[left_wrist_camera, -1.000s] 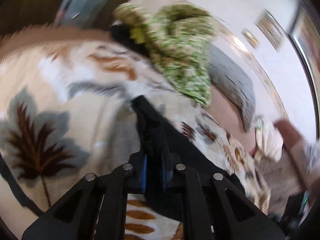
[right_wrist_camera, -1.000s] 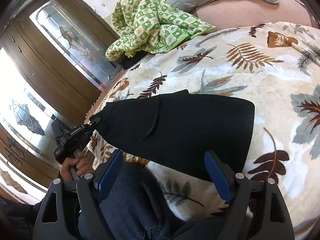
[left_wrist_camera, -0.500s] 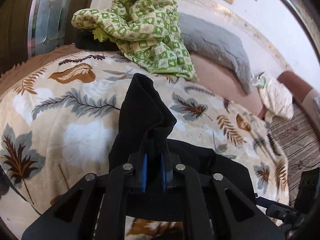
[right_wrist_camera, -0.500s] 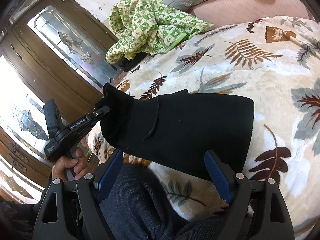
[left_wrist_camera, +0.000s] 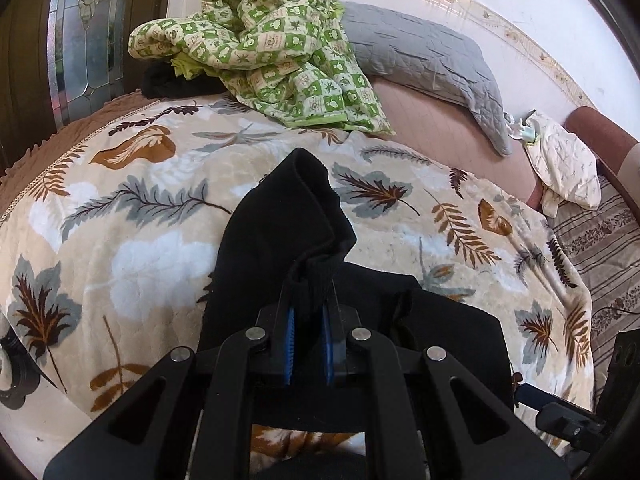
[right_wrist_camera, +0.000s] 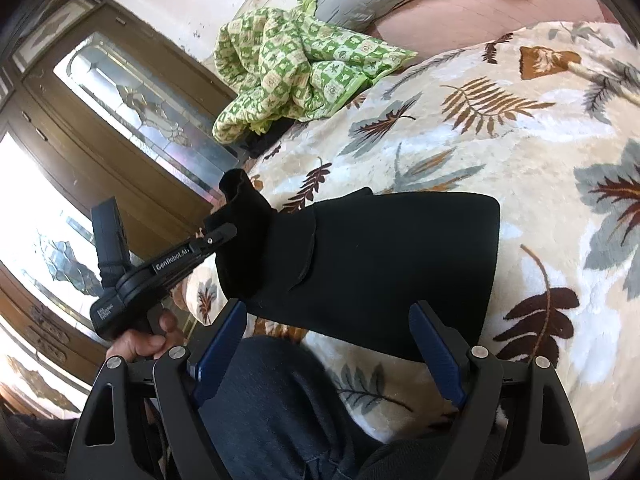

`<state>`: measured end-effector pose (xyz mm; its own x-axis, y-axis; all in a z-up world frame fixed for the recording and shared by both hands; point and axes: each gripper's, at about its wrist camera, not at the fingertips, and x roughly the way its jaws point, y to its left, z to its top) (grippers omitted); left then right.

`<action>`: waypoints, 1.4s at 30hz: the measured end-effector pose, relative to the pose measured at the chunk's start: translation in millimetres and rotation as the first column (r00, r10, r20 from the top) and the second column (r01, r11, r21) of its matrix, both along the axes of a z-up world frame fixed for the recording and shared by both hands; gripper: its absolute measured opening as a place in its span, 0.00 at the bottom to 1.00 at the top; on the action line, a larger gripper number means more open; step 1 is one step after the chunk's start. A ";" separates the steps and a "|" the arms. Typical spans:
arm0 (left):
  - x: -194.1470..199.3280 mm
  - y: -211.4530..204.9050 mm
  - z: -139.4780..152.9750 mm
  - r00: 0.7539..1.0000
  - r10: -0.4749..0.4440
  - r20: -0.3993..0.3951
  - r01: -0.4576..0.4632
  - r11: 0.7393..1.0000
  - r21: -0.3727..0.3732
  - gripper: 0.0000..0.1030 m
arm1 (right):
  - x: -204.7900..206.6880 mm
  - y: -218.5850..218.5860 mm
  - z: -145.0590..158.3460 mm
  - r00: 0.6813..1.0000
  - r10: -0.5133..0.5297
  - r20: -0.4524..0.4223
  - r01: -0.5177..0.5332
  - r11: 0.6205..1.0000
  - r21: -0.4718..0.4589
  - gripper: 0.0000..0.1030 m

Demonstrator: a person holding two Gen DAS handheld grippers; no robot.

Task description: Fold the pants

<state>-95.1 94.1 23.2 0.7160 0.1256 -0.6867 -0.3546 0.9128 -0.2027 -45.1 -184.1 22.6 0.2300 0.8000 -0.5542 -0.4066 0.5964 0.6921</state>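
The black pants (right_wrist_camera: 380, 264), already doubled into a compact panel, are shown lying on the leaf-patterned blanket (right_wrist_camera: 500, 132) near its front edge. One end of the panel is pinched between the closed blue pads of the left gripper (left_wrist_camera: 308, 312) and raised off the blanket, presumably so that it can be carried across the flat remainder for a further fold. The right gripper (right_wrist_camera: 328, 344) is held with its jaws wide apart above the near edge of the panel, nothing between them; it appears to be kept ready to pin or smooth the cloth. Whether the raised end is a cuff or the waistband cannot be told from either view. A green checked quilt (left_wrist_camera: 276, 48) and a grey pillow (left_wrist_camera: 424, 60) are seen well apart, at the far side of the bed.

Compared with the view a second earlier, the held end has been lifted clear of the blanket and turned upward, while the right gripper has stayed in place and equally open.
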 end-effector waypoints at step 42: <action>19.4 -150.3 -19.3 0.899 -0.437 0.019 0.435 0.888 -0.151 0.08 | -2.1 -105.8 -27.7 0.834 -0.515 -0.196 0.547 0.819 0.173 0.83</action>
